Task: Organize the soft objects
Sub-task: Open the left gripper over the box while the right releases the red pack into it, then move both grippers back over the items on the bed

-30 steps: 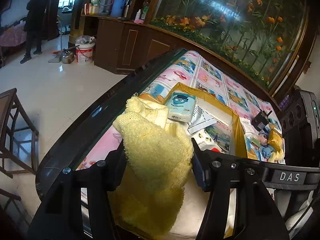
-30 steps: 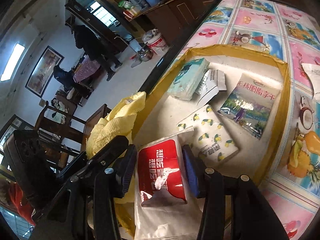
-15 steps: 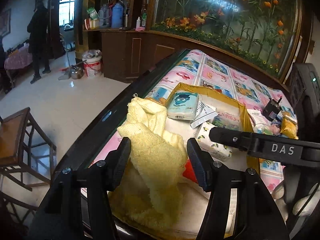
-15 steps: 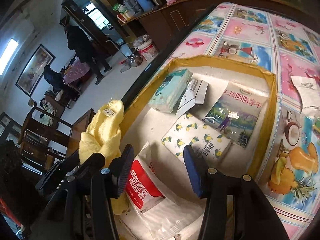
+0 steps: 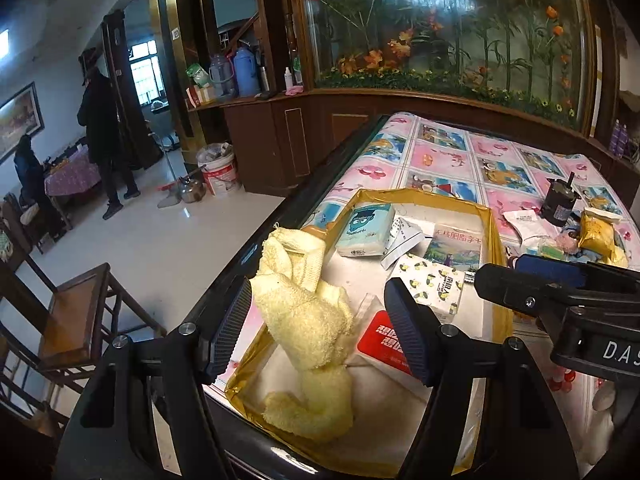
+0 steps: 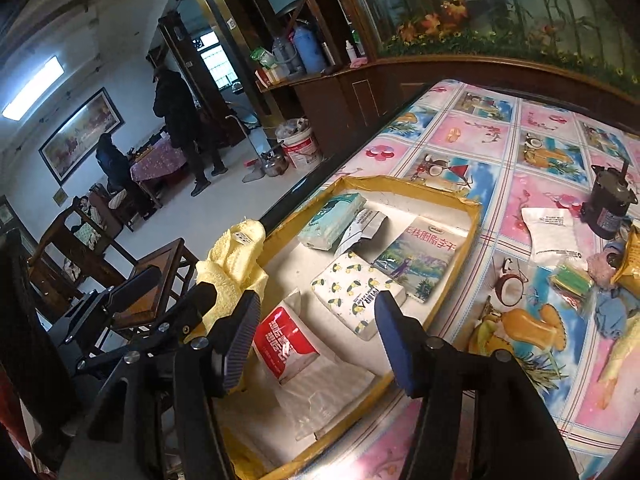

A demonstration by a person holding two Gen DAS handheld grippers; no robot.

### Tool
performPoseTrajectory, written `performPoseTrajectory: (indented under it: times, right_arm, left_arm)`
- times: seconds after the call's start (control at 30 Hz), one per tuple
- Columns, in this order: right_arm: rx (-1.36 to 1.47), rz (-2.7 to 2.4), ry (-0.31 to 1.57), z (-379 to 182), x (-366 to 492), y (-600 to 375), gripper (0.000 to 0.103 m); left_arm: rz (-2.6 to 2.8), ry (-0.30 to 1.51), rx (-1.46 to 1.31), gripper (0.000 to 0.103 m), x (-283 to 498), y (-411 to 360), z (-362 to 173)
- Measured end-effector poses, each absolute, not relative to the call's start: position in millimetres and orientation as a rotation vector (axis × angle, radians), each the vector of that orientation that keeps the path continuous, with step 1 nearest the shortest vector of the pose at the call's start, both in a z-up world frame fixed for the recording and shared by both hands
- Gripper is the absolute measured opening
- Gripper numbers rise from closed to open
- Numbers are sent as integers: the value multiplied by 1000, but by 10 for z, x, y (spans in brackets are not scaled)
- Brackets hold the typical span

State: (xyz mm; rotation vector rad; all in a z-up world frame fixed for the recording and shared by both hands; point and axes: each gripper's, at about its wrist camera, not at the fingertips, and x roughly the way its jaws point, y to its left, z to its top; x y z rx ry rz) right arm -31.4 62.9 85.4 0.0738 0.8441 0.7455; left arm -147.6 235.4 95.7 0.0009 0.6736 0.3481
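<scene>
A yellow towel [image 5: 304,320] lies crumpled over the near left rim of a shallow gold-edged tray [image 5: 494,240]; it also shows in the right wrist view [image 6: 236,264]. My left gripper [image 5: 320,332] is open above the towel, not touching it. My right gripper [image 6: 316,336] is open and empty above a red-and-white packet [image 6: 286,344] that lies in the tray [image 6: 468,236]. The tray also holds a teal tissue pack [image 5: 364,230], a lemon-print tissue pack [image 6: 356,292] and a picture-printed snack packet [image 6: 420,256].
Right of the tray on the patterned cloth lie a white pouch [image 6: 552,236], a black motor [image 6: 610,204], a yellow bag [image 5: 598,232] and small cloth items [image 6: 612,312]. Wooden chairs [image 5: 76,320] stand left of the table edge. Two people [image 5: 100,136] are across the room.
My left gripper has opened, let go of the yellow towel and drawn back. My right gripper has opened, released the red-and-white packet into the tray and risen.
</scene>
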Motion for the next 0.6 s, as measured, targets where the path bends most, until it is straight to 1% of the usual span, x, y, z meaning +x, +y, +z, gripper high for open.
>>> performPoseTrajectory:
  times: [0.3,0.47,0.6]
  right_arm:
    - [150,677,826,888,-330,109,60]
    - [202,594,816,860,-272,-406,60]
    - [249,456,787,879,-191,-1038,60]
  left_arm:
    - [259,659,36,70,-1539,2044,1085]
    - [-7,693,-98,70,-1501,1902,1156]
    - [-169,735,-155,70,-1404,1649,1138]
